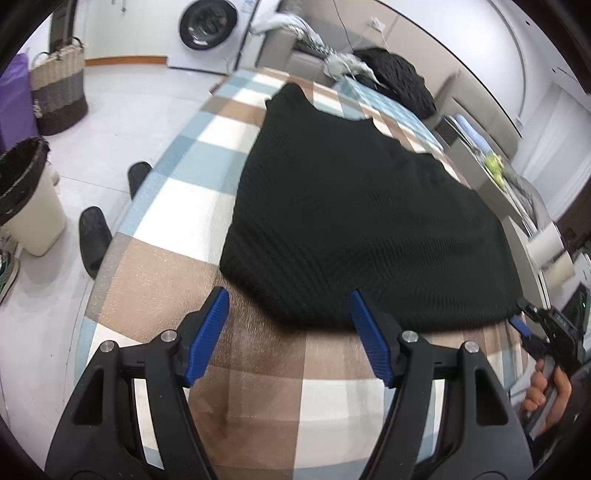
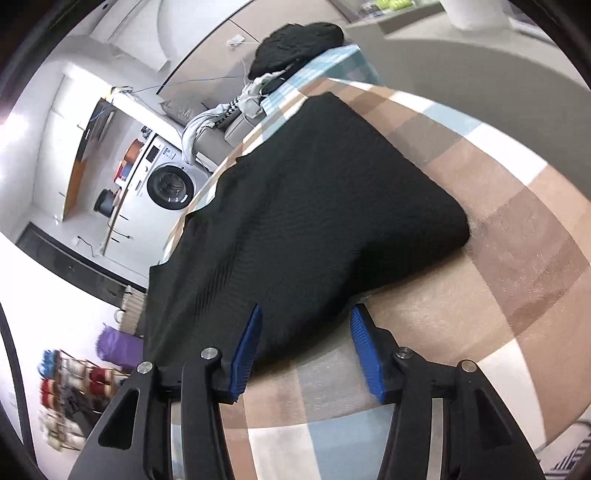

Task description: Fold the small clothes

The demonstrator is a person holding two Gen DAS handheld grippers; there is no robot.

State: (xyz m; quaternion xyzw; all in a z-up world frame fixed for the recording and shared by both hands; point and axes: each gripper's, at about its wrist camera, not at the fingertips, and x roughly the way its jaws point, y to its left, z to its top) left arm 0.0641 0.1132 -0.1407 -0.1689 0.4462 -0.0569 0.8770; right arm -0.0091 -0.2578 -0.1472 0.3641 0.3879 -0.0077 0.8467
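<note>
In the left wrist view, a woven basket (image 1: 59, 88) stands on the floor at the upper left, and a cream trash bin (image 1: 29, 199) with a black bag sits lower down at the left edge. Two black slippers (image 1: 94, 240) lie on the floor beside the table. A white washing machine (image 1: 208, 33) is at the top. The black knit garment (image 1: 351, 206) lies spread flat in the middle of the frame on the checked tablecloth (image 1: 166, 280). The left gripper (image 1: 290, 317) is at the bottom with its blue jaws wide apart, holding nothing, just at the near edge of the garment. At the right edge, the right gripper (image 1: 519, 325) touches the garment's corner. In the right wrist view its jaws are spread apart around the garment's edge.
</note>
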